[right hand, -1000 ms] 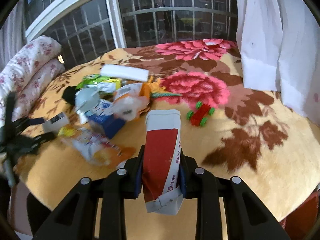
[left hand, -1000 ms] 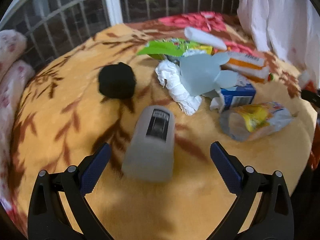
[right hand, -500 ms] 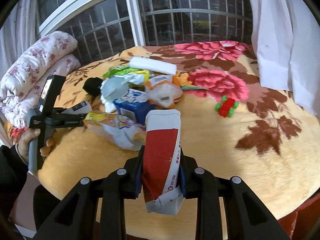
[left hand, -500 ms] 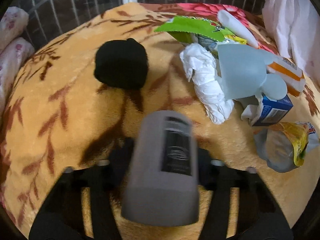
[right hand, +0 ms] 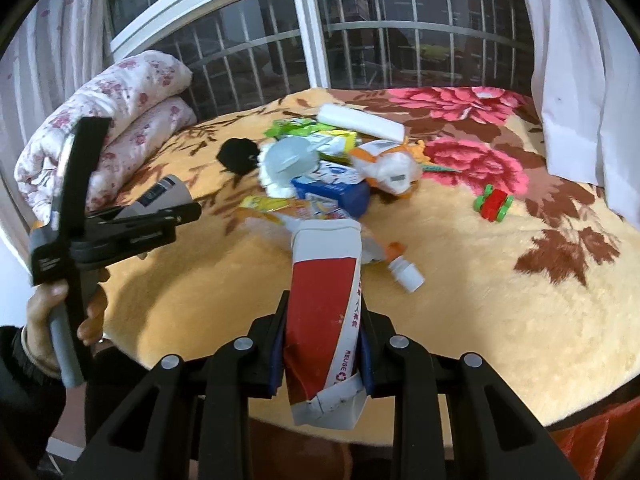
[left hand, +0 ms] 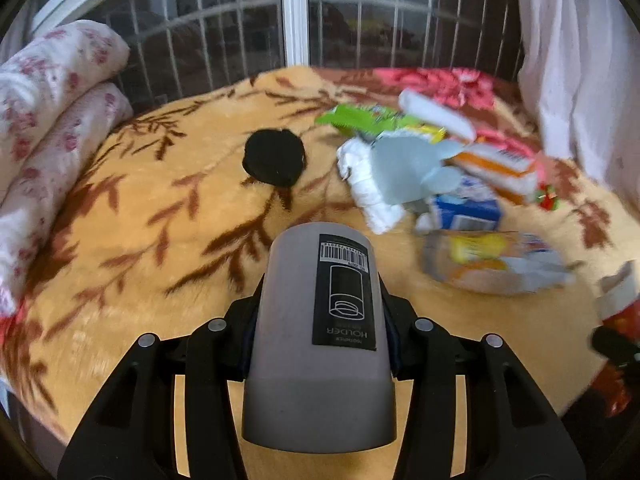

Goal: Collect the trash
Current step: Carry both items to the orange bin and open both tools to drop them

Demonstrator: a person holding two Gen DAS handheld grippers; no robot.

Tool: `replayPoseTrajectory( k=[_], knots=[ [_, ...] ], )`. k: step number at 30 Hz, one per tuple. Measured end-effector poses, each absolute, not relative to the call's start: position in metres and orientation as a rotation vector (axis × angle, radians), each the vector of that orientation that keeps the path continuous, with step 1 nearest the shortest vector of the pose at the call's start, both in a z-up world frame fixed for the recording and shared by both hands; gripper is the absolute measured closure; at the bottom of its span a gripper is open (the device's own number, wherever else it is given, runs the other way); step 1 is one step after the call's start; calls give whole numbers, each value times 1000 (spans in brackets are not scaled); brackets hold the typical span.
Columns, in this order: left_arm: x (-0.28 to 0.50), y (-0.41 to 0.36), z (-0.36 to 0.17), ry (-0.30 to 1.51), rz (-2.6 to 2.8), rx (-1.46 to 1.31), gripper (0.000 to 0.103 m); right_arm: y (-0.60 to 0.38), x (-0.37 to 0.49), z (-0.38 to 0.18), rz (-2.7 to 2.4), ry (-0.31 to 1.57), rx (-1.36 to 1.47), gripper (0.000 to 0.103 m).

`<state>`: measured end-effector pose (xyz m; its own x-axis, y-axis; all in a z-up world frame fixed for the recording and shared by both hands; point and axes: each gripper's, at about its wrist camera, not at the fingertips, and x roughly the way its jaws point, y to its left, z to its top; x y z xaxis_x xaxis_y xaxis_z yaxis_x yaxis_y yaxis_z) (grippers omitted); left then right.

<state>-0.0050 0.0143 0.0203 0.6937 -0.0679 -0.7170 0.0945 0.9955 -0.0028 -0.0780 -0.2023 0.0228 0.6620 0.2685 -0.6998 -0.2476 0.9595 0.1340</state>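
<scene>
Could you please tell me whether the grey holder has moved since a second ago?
Yes. The grey holder lay on the blanket below the black ball; the left tool has closed on it and lifted it clear.

Both the left gripper [left hand: 320, 334] and the right gripper [right hand: 322, 346] are matte black scissor-like frames with triangular cut-outs, silver screws dotting the arms behind the jaws, dark blue pads lining the jaws, and a dark sleeve [right hand: 20, 384] behind.
</scene>
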Motion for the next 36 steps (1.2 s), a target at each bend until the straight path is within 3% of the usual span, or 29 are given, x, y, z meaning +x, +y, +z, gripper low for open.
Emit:
replayPoseTrajectory(
  k=[8, 17, 24, 36],
  knots=[
    [-99, 7, 48, 691, -116, 34, 57, -189, -137, 30, 354, 778, 8, 75],
    [-186, -19, -32, 809, -244, 172, 57, -173, -200, -23, 452, 901, -42, 74],
    [-181, -28, -101, 995, -264, 214, 57, -177, -194, -77, 440, 1039, -70, 74],
    [-132, -17, -176, 1208, -224, 231, 57, -156, -160, -162, 436, 1254, -102, 74]
  ],
)
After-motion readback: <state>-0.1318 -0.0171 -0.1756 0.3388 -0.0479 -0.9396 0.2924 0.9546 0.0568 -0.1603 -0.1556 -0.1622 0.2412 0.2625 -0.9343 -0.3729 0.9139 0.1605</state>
